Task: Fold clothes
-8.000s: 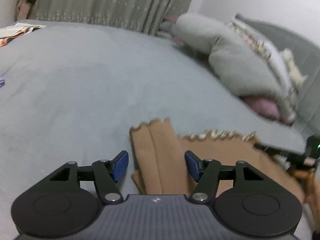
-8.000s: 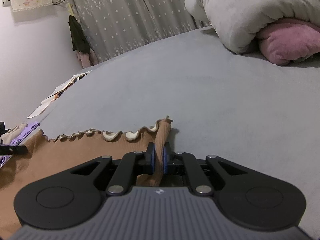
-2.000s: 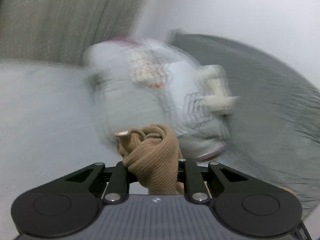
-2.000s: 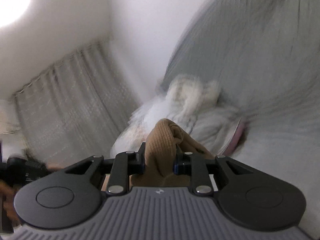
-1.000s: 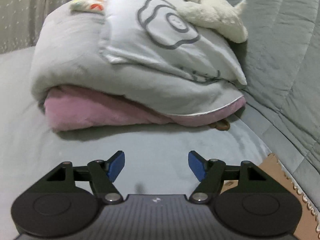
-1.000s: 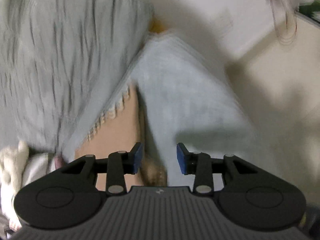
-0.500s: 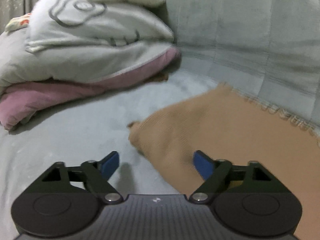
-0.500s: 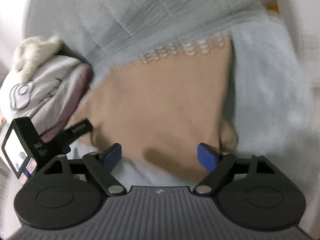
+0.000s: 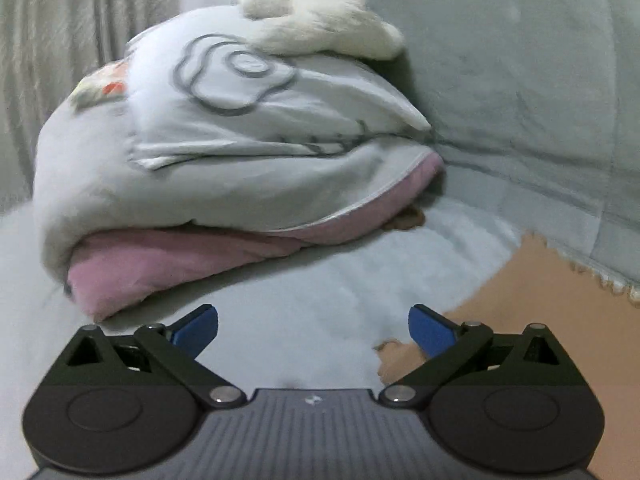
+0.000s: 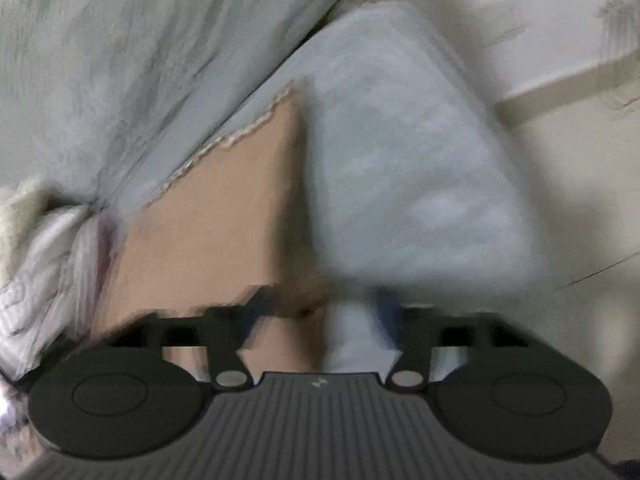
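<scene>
While I can find no readable writing or brand name in either view, I note a small pale emblem on the grey housing of each rig, too small to make out, and a grey flower outline stitched on the pale quilt.

From the left wrist camera, my left tongs stand wide apart with only bare bed between the blue pads; they grip nothing. The tan garment lies flat on the bed at four o'clock from those tongs, one corner reaching just beside the right-hand pad. Its scalloped pale trim runs along the far edge at three o'clock, against the grey padded headboard.

From the right wrist camera, the picture is heavily blurred. My right tongs are spread, and nothing is clamped. The tan garment spreads from eleven o'clock down to the left finger; whether its near edge touches that finger I cannot tell. Bare bed fills one o'clock.

Count: one tan garment, two tongs, one pale quilt, one pink pillow beneath it, one white plush item on top at twelve o'clock.
</scene>
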Available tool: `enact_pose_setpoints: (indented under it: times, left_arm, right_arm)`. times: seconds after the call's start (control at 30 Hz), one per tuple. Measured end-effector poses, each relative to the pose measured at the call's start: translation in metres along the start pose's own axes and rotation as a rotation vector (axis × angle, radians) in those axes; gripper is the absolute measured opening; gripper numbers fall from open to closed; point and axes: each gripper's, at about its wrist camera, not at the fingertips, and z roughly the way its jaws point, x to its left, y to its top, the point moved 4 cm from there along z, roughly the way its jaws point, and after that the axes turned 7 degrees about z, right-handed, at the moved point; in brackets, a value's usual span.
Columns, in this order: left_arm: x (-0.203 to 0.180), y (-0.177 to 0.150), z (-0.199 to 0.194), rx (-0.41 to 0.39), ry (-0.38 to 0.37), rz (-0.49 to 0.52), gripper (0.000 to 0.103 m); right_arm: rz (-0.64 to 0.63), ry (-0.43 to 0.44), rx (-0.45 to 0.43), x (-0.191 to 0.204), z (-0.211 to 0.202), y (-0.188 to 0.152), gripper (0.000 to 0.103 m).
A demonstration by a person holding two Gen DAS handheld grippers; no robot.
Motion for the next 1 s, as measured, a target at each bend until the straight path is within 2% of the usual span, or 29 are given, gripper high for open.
enact_pose_setpoints:
  times: [0.1, 0.2, 0.27, 0.37, 0.47, 0.63, 0.77, 1.0]
  left_arm:
    - [0.008, -0.019, -0.025, 0.014, -0.017, 0.008, 0.101]
    - [0.025, -0.052, -0.067, 0.031, -0.001, 0.015, 0.101]
    - [0.033, -0.07, -0.09, 0.042, 0.009, 0.013, 0.101]
    - [0.063, -0.111, -0.149, 0.059, 0.027, -0.033, 0.101]
    - [0.099, -0.148, -0.193, 0.089, 0.068, -0.096, 0.101]
    - [0.167, -0.204, -0.259, 0.129, 0.15, -0.185, 0.101]
    - [0.23, -0.244, -0.315, 0.129, 0.229, -0.269, 0.101]
    - [0.304, -0.283, -0.383, 0.111, 0.324, -0.29, 0.102]
  right_arm:
    - [0.031, 0.057, -0.114, 0.007, -0.014, 0.013, 0.09]
    - [-0.03, 0.107, -0.097, 0.02, -0.014, 0.007, 0.092]
    - [-0.071, 0.154, -0.016, 0.03, -0.008, -0.005, 0.093]
    - [-0.141, 0.218, 0.12, 0.049, 0.005, -0.029, 0.094]
    - [-0.243, 0.26, 0.2, 0.064, -0.001, -0.055, 0.095]
    - [-0.521, 0.372, 0.253, 0.086, -0.037, -0.109, 0.1]
    - [-0.774, 0.466, 0.341, 0.097, -0.072, -0.166, 0.103]
    - [-1.006, 0.575, 0.434, 0.101, -0.127, -0.263, 0.103]
